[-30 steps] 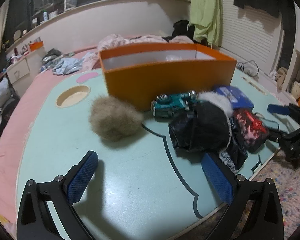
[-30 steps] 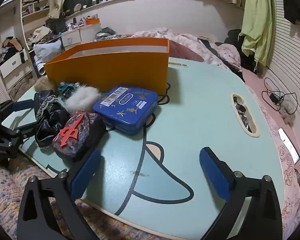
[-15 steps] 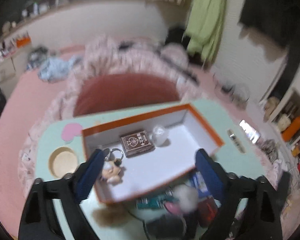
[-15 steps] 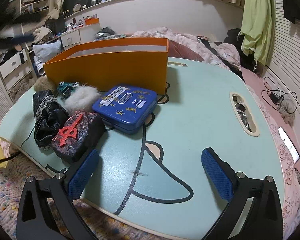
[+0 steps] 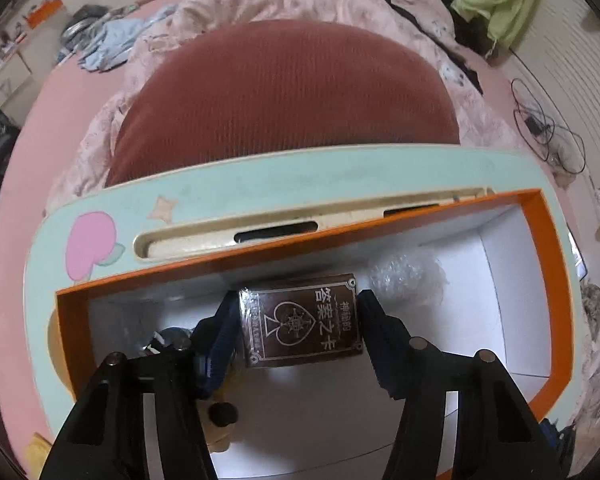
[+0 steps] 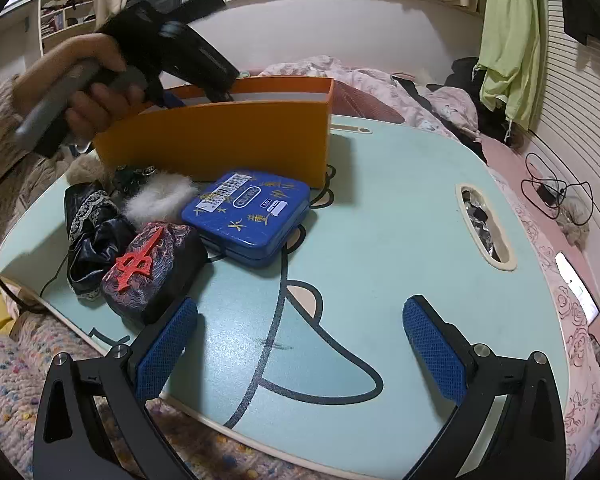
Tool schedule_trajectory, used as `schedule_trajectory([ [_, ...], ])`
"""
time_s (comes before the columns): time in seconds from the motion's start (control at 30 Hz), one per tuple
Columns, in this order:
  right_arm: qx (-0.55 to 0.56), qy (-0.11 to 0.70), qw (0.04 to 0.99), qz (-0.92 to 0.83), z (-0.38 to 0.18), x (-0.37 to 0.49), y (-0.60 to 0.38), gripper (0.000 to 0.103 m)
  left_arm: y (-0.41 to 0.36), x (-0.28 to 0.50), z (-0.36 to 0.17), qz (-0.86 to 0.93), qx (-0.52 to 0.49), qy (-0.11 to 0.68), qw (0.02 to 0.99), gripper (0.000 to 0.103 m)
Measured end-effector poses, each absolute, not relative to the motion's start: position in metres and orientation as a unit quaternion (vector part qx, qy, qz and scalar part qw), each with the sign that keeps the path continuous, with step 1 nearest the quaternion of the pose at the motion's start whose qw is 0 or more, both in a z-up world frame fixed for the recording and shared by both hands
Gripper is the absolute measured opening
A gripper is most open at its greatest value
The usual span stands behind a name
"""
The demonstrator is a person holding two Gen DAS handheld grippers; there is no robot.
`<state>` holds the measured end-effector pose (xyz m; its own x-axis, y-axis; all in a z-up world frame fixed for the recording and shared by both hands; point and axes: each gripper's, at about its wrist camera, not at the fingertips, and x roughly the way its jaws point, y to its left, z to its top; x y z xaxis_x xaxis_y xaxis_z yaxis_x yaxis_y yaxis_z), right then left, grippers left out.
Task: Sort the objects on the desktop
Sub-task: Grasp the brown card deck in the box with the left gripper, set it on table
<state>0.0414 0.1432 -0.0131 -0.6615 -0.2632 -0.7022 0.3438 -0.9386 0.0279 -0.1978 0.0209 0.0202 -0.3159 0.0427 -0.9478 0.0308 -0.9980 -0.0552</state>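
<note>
The jaws of the left gripper [image 5: 298, 320] have just been closing and now stand about half as wide as a second ago, with a brown card box [image 5: 300, 322] between them: the pads sit against its two short sides, and the grip looks made, though whether it is firm I cannot tell. A second ago this gripper hung wide open, low over the table with a brown fur ball ahead of it; now it points steeply down into the orange box [image 5: 540, 216], so the reach has swung from the loose pile to what already lies inside. Just beyond the right pad is a crumpled clear wrap [image 5: 406, 280]; beside the left pad, partly hidden by it, lies a small keyring figure [image 5: 220, 416]. The right gripper [image 6: 300, 344] hangs wide open and empty over bare tabletop [image 6: 380, 220], as it did a second ago; ahead and to its left sit the blue tin [image 6: 248, 216], a dark pouch with a red charm [image 6: 148, 268] and a white fur ball [image 6: 160, 200]. My judgement is that the card box is about to be lifted or shifted within the orange box, perhaps to make room, while the pile outside remains unsorted.
</note>
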Motion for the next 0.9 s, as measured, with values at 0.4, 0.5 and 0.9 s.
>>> schedule_trajectory([
  [0.4, 0.375, 0.052, 0.164, -0.911, -0.012, 0.044, 0.143, 0.102, 0.002, -0.08, 0.134, 0.895, -0.419, -0.083, 0.13, 0.057],
  [0.5, 0.375, 0.052, 0.164, -0.911, -0.012, 0.044, 0.143, 0.102, -0.007, -0.042, 0.136, 0.904, -0.399, -0.081, 0.133, 0.057],
  [0.9, 0.375, 0.051, 0.163, -0.911, -0.012, 0.044, 0.143, 0.102, -0.025, 0.012, 0.036, 0.885, -0.459, -0.062, 0.056, 0.056],
])
